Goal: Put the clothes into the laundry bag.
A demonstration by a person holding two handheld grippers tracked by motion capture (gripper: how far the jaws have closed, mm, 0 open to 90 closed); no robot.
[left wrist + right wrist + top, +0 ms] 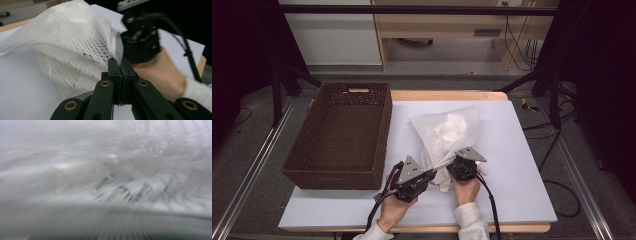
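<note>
Two grippers at six o'clock on the worktop (522,165), left gripper (121,65) fingers pinched shut on the mesh bag (447,132) edge, right gripper (460,167) against the bag at center, finger state unclear through blur, basket (339,135) at nine o'clock.

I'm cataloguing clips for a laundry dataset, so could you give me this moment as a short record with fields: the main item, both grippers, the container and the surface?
main item: white mesh laundry bag with white cloth inside, lying on the sheet
left gripper: jaws shut on the mesh bag's near edge
right gripper: at the bag's near end, right of the left one; jaw state not readable, its own view is blurred white mesh
container: dark brown woven rectangular basket, left of the bag, nothing seen inside
surface: white sheet over a wooden table
</note>
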